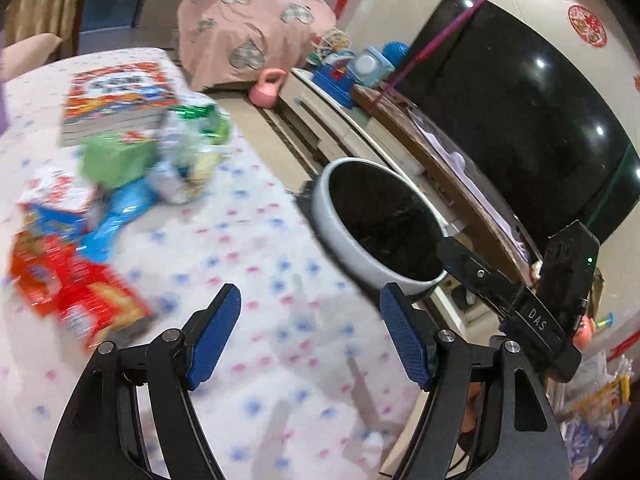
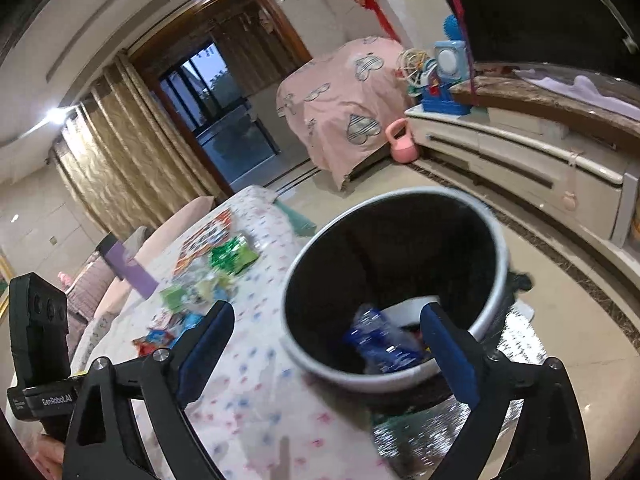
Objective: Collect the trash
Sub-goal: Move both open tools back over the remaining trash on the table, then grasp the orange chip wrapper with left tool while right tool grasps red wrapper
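While both grippers hang over the flowered tablecloth (image 1: 256, 240), the left gripper (image 1: 310, 332) has its jaws apart with nothing between them, and the right gripper (image 2: 328, 340) is spread wide, also empty. Just beyond, beside the table edge, stands the bin (image 2: 494, 240), a blue wrapper (image 2: 380, 344) lying inside. Farther off on the cloth lies a blurred heap of wrappers (image 1: 100, 200).
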A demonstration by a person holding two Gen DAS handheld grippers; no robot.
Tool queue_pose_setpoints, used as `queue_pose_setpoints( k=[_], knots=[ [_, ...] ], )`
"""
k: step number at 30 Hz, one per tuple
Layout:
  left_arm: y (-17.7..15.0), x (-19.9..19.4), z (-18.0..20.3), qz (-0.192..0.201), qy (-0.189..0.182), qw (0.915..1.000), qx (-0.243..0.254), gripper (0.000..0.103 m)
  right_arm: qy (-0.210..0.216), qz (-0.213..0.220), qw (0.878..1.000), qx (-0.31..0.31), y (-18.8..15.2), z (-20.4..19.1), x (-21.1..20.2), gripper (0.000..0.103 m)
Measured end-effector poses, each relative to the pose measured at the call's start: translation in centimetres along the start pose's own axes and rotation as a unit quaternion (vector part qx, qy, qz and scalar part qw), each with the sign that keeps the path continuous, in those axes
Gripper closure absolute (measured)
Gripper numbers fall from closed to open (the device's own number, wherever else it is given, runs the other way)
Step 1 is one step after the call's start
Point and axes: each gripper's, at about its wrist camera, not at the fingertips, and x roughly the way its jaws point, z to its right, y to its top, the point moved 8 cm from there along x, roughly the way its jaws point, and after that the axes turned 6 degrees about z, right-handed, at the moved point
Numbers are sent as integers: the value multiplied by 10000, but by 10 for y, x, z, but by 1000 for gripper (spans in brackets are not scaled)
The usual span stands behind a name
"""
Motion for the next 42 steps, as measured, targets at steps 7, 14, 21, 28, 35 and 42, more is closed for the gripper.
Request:
queue_pose_setpoints(
  k=[7,14,21,28,35,42],
  knots=[
    [-14,-37,-52,196,261,9985,-435,29,236,-246,9994,-64,-26,-36,8,7],
    [-28,-63,-97,375,509,9940,-896,29,512,-513,9969,-304,-55,-78,15,6],
    [-34,-86,-136,537,816,9889,-1123,29,832,-758,9920,-573,-81,-120,22,6],
    [-35,-92,-173,564,1062,9831,-1382,29,1136,-968,9846,-908,-99,-156,30,6],
    [-37,-85,-196,461,1094,9816,-1498,30,1587,-1141,9737,-1170,-114,-186,43,6],
    [-26,-67,-215,312,1085,9825,-1482,30,1818,-1210,9626,-1605,-123,-211,62,6]
  ],
)
